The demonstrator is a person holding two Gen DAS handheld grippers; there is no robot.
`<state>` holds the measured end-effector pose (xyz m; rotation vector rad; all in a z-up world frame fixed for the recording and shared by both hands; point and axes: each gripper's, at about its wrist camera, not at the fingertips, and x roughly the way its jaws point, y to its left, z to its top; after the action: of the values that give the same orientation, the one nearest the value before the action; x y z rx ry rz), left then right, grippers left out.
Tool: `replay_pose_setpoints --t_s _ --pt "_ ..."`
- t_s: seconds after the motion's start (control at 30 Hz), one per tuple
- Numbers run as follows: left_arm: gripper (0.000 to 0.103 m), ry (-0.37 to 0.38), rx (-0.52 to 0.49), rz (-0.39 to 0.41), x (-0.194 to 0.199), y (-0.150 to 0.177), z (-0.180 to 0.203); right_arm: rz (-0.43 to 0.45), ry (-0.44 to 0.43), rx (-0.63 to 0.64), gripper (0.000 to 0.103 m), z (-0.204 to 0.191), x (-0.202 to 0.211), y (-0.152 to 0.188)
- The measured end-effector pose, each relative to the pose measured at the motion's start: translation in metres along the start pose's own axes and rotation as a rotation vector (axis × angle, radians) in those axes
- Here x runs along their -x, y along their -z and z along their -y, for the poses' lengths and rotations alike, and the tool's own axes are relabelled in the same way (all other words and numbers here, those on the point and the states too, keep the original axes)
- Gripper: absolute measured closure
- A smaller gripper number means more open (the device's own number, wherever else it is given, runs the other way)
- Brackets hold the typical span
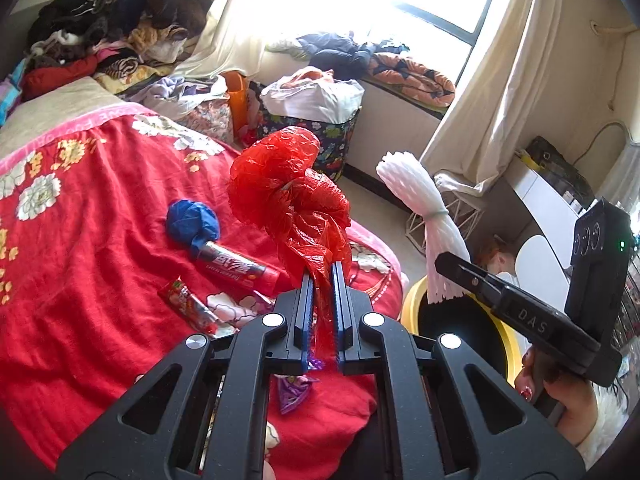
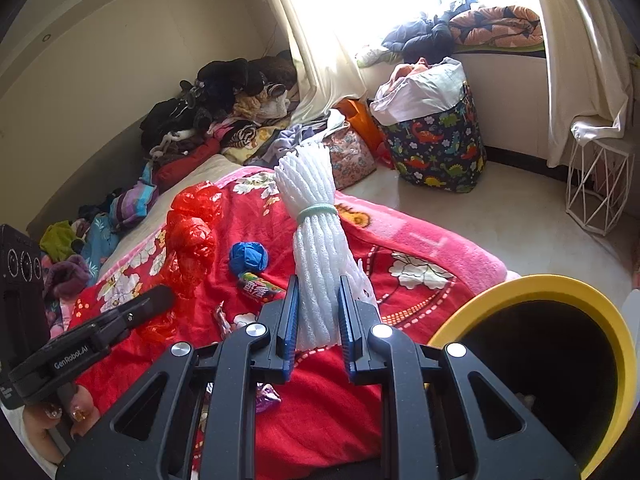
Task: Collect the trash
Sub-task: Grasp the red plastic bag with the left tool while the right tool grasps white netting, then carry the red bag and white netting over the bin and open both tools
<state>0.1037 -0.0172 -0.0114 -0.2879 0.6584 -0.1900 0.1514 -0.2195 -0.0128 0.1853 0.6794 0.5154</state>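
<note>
A bed covered by a red fleece blanket printed with white and gold flowers [image 1: 100, 240] fills the left of the room, with a heap of dark and patterned clothes [image 1: 112, 28] piled at its far end against the wall. Past the bed's foot, below the bright window, stands a dark fabric hamper printed with dinosaurs [image 2: 440, 148], stuffed with white cloth. Beside the near corner of the bed is a round bin with a yellow rim and a black interior [image 2: 552, 360], its mouth open. The left gripper [image 1: 322, 270] has its blue-padded jaws pressed together on the tail of a crumpled red plastic bag [image 1: 288, 196], which stands up above the blanket, clear of it. The right gripper [image 2: 318, 286], held in a hand with decorated nails [image 1: 560, 396], pinches a bundle of white foam netting bound by a pale green band [image 2: 316, 240]; in the left wrist view the bundle's lower end hangs just above the bin's rim. On the blanket lie a ball of crumpled blue paper [image 1: 192, 220], touching it a red and silver drink bottle with a printed label [image 1: 236, 268], nearer a red snack wrapper [image 1: 188, 304], and under the left gripper a small purple foil wrapper [image 1: 292, 392]
</note>
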Motion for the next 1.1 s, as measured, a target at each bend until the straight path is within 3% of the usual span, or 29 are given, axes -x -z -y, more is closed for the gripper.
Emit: replay_pose_setpoints --t_s 1.1 --pt "0.098 0.087 -0.111 0.001 0.004 0.009 0.066 0.071 0.1 -0.071 0.085 0.049 0.074 0.033"
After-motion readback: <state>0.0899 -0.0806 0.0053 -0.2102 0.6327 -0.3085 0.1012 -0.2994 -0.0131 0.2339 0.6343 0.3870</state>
